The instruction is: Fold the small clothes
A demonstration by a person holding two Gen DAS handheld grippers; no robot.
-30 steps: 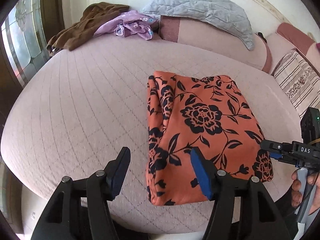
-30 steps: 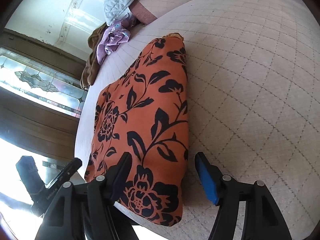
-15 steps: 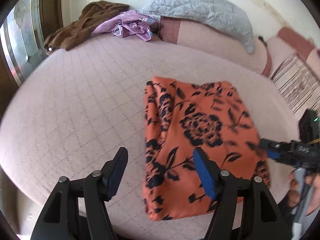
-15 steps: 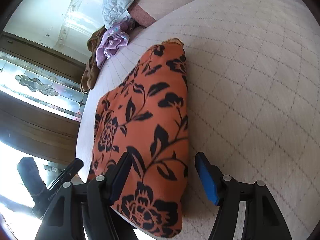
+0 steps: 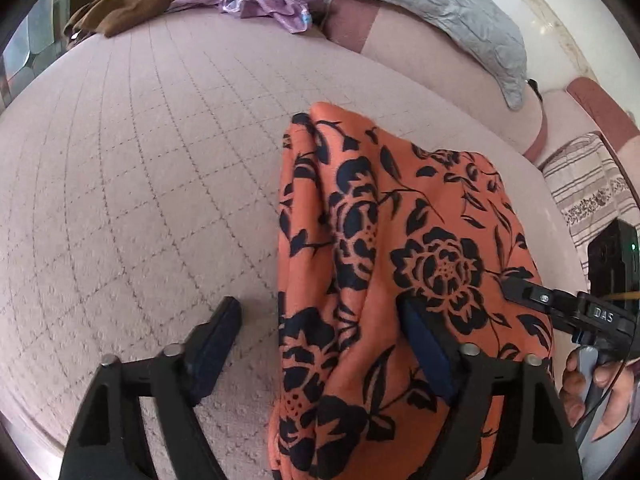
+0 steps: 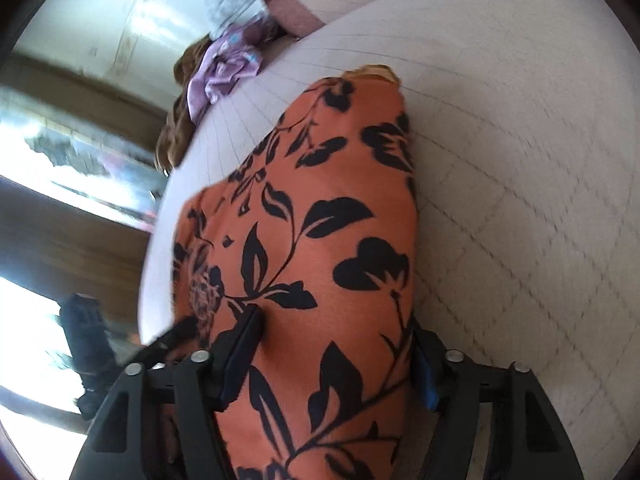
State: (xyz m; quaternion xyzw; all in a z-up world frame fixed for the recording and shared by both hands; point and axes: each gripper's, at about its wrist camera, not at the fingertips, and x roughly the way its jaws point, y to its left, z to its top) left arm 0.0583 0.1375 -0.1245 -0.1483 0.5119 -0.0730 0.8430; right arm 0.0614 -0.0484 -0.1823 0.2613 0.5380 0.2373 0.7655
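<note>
Near edge of the orange floral garment (image 5: 400, 264) cut off by the lower frame; window (image 6: 68, 152) motion-blurred; right gripper (image 6: 336, 354) blue pad partly hidden behind cloth.

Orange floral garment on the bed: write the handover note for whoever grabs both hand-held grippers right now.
Left hand-held gripper: open, straddling the left edge of the orange floral garment, nothing gripped.
Right hand-held gripper: open, straddling the garment's right edge.
The garment lies folded into a compact rectangle on the quilted bed cover.
Purple garment and brown garment lie crumpled at the far end, unfolded.
Left: probably finish or move this fold, then those.
</note>
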